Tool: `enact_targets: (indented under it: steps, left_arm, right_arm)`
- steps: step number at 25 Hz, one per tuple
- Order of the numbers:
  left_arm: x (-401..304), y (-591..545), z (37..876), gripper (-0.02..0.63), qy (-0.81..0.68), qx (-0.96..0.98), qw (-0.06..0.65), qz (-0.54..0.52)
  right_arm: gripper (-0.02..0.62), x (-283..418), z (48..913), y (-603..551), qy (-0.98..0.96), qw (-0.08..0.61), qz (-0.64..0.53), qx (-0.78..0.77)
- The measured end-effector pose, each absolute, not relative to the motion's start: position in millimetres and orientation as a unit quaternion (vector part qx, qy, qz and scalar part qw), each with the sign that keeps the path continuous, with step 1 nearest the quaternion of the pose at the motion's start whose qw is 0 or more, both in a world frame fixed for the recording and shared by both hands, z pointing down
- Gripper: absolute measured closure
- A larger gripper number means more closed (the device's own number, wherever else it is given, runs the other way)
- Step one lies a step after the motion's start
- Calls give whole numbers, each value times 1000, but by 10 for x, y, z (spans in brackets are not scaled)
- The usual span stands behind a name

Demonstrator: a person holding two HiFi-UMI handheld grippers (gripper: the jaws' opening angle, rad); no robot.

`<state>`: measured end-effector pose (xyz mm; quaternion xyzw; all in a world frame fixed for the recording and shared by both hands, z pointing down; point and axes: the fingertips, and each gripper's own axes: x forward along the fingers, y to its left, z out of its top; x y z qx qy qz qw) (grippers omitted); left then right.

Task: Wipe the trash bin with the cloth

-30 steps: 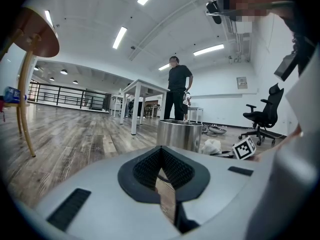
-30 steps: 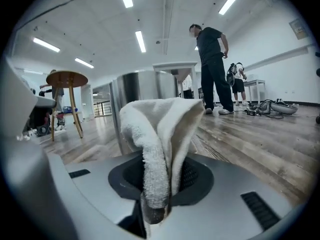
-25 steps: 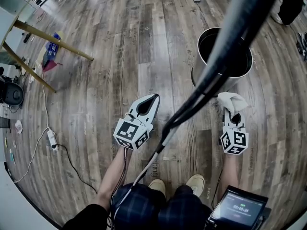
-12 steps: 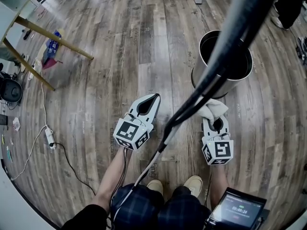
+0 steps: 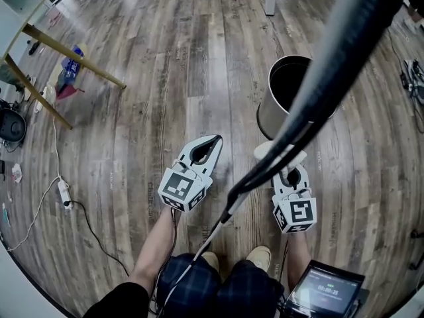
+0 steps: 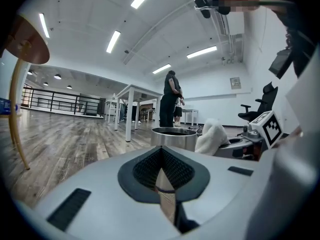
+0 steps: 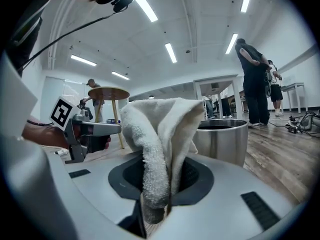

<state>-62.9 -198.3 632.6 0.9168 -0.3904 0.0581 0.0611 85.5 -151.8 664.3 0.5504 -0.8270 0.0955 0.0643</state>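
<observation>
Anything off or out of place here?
Nothing wrong at the trash bin: upright, nothing spilled, cloth pinched in the right tongs. Only clutter: a blue bottle lying on the floor by the wooden legs, far left.

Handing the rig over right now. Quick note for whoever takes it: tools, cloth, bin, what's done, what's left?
Left tool: jaws together, nothing in them, held over the wood floor.
Right tool: shut on the white cloth, which sticks up out of the jaws.
Metal trash bin: upright on the floor, open top, just ahead of the right tool. The cloth is close to its near wall; contact is not clear.
Done: cloth is gripped and at the bin.
Left: the wiping itself; nothing shows any part of the bin wiped.
</observation>
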Motion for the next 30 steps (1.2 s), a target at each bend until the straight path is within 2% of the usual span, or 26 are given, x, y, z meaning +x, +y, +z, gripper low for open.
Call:
enact_targets:
  steps: [7,14,30]
  left_arm:
    - [-470,-1850,5895,609,-362,927,87,50]
    - [-316,-1801,5259,609,-354,930,81,49]
    - [-157,-1312,2980,609,-349,933,72,47]
  right_arm:
    - [503,796,6109,-1515,-834,56,102,539]
    - [503,897,5453,-1428,-833,55,96,543]
    - [503,1119,3237,-887,-826,43,95,554]
